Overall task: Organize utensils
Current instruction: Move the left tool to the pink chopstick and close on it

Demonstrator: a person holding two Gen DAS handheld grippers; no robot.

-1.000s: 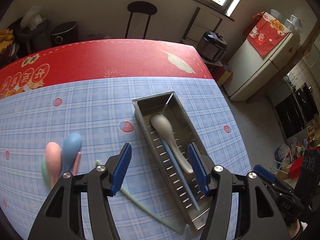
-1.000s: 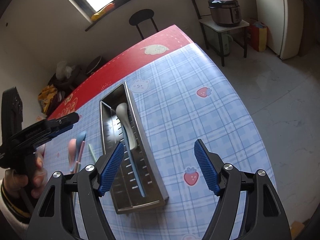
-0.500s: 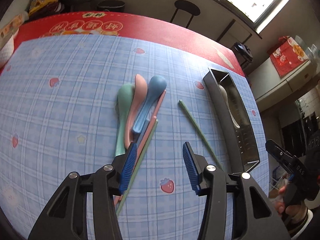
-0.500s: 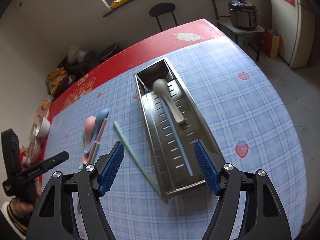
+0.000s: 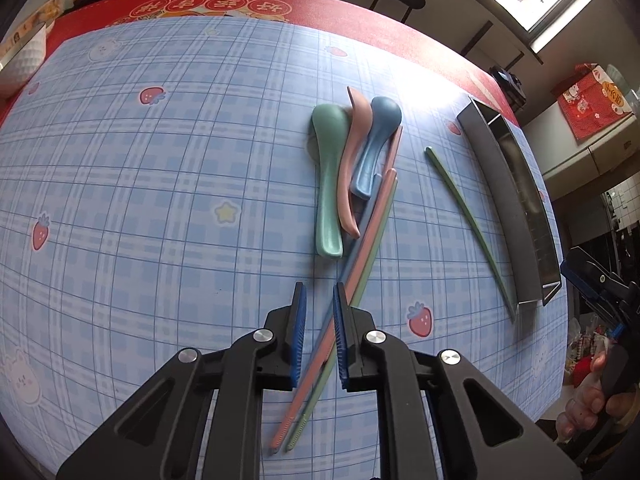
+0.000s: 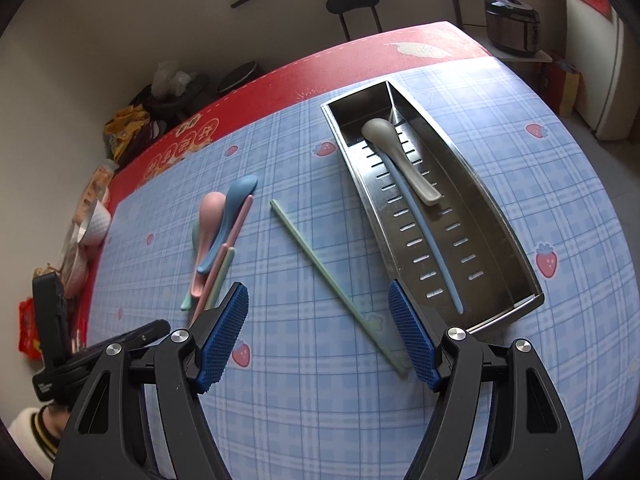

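Note:
In the left wrist view my left gripper (image 5: 319, 312) hangs low over the near ends of a bundle of chopsticks, pink (image 5: 362, 256), green and blue; its jaws stand narrow with a small gap, around the pink one. Green (image 5: 328, 176), pink (image 5: 352, 148) and blue (image 5: 374, 148) spoons lie beyond. A lone green chopstick (image 6: 332, 276) lies between them and the steel tray (image 6: 500, 220), which holds a grey spoon (image 6: 400, 160) and a blue chopstick (image 6: 432, 240). My right gripper (image 6: 320, 336) is open and empty above the lone chopstick's near end.
The table wears a blue plaid cloth with a red border (image 6: 360, 64). White bowls (image 6: 96, 224) and snack packets stand at its left edge. A stool (image 6: 354, 4) and a rice cooker (image 6: 512, 24) stand beyond the far edge.
My left gripper swung from the tray to the loose pile, came down over the chopstick bundle and narrowed its jaws. My right gripper pulled back and turned toward the lone green chopstick.

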